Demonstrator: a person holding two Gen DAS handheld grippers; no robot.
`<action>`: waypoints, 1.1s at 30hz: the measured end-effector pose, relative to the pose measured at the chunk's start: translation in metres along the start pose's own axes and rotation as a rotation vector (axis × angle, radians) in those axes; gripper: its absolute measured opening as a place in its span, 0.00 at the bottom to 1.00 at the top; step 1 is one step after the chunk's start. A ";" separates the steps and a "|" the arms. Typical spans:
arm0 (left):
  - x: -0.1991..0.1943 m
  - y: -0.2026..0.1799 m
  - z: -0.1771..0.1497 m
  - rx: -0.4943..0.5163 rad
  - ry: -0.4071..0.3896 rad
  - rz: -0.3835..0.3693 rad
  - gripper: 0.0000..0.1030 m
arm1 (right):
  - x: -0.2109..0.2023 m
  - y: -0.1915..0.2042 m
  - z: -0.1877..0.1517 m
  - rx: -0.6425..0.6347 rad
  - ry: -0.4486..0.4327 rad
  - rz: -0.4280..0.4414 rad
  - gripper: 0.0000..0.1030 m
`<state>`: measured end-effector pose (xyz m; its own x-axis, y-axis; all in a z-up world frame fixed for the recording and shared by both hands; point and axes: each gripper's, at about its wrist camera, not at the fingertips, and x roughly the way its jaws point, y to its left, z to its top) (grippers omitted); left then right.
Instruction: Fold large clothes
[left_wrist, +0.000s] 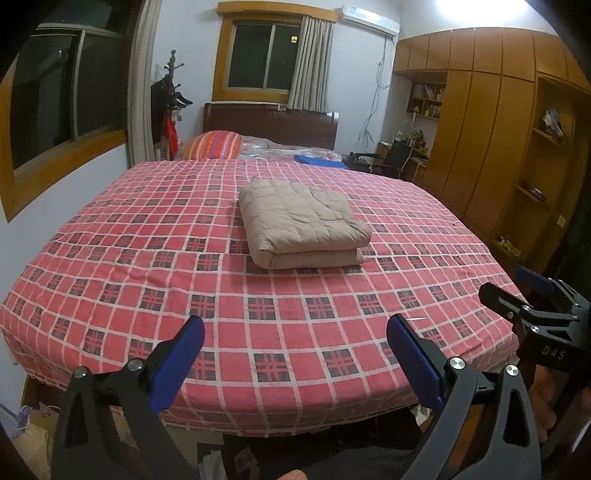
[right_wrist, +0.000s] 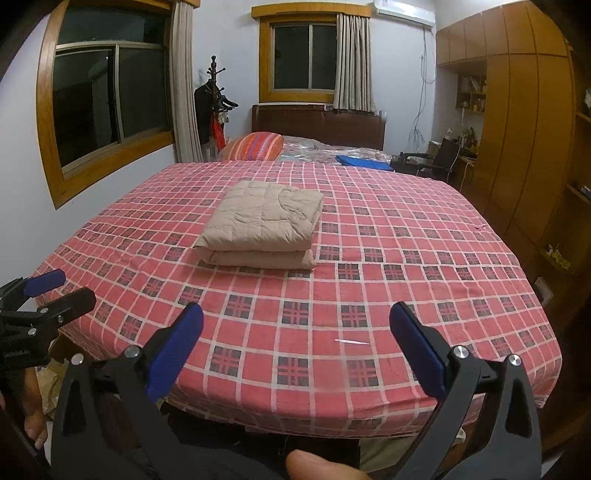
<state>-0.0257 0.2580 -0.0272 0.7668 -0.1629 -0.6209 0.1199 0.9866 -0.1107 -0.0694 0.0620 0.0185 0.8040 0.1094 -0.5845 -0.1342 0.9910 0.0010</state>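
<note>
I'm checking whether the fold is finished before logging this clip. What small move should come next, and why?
Probably just keep both hand-held grippers back and end here. The beige quilted garment already lies folded in a neat stack on the red plaid bedsheet. The left hand-held gripper and right hand-held gripper are open, empty, near the foot of the bed, touching nothing.

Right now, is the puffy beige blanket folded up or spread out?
Folded. The beige blanket sits as a compact stack, layers showing at its near edge.
</note>
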 end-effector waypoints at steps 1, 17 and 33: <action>0.000 0.000 0.000 -0.001 0.001 -0.003 0.96 | 0.000 0.000 0.000 -0.001 0.001 0.000 0.97; -0.001 -0.002 0.000 0.009 -0.004 -0.001 0.96 | -0.001 0.000 0.000 -0.007 -0.012 -0.002 0.97; -0.004 -0.005 0.001 0.016 -0.025 0.013 0.96 | -0.001 0.002 0.000 -0.007 -0.021 0.001 0.97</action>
<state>-0.0285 0.2535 -0.0233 0.7836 -0.1501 -0.6029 0.1202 0.9887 -0.0900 -0.0705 0.0634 0.0189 0.8160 0.1122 -0.5670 -0.1393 0.9902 -0.0045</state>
